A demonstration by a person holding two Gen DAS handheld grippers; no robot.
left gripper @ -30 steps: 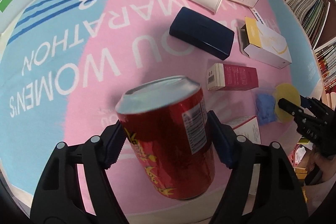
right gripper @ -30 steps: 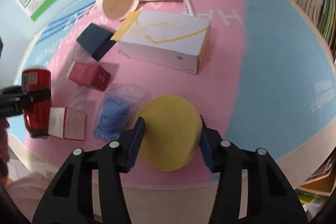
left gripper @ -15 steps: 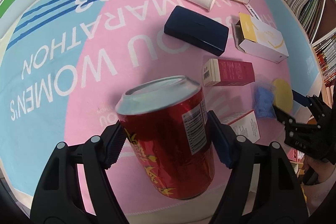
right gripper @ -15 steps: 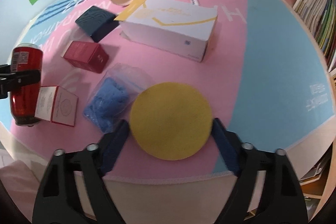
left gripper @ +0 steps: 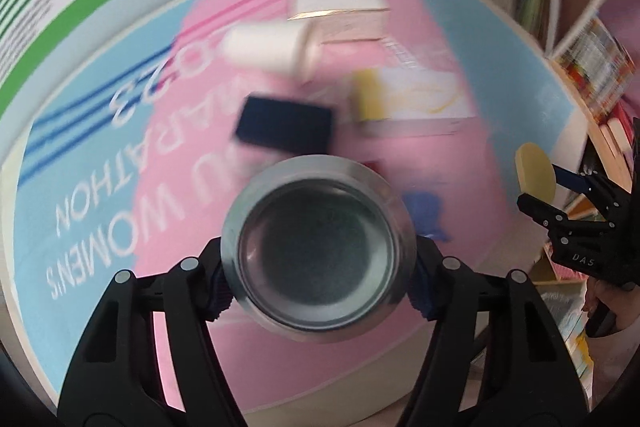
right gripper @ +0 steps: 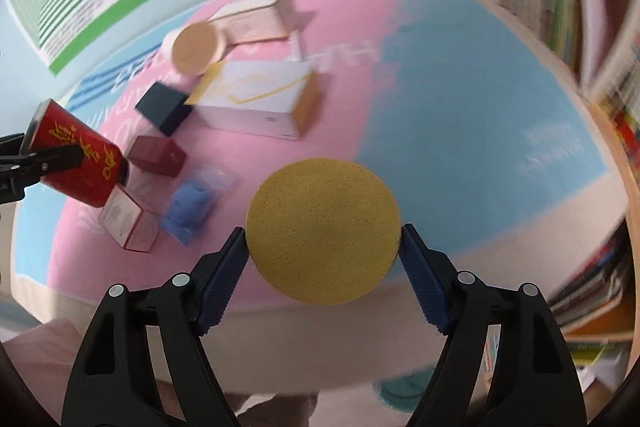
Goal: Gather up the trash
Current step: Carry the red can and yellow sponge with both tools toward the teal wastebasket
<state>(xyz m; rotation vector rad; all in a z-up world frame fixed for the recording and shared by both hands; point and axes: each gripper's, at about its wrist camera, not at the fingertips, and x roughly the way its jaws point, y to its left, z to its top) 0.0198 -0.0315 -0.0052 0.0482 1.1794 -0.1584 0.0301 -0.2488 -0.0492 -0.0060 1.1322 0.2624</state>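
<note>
Both loads are now lifted clear of the mat (right gripper: pixel 460 75), where a second ago they were only being gripped low over it. The mat, pink and blue, is seen from higher and blurred by motion.

The can (left gripper: pixel 316 247) has been tipped: half a second ago its red side faced the left camera, and now only its concave metal end is shown. In the right view it is seen tilted at the far left, clamped across its body. The left gripper (left gripper: pixel 320 267) is closed on it.

The sponge (right gripper: pixel 323 230), a yellow disc, is pinched at its edges by the right gripper (right gripper: pixel 322 259) and raised off the surface.

Still left on the mat are a white box (right gripper: pixel 256 99), a cup (right gripper: pixel 197 47), a dark box (right gripper: pixel 164 107), a red carton (right gripper: pixel 157 155) and a blue bag (right gripper: pixel 190 205). No bin is visible, so the drop-off point cannot be told.
</note>
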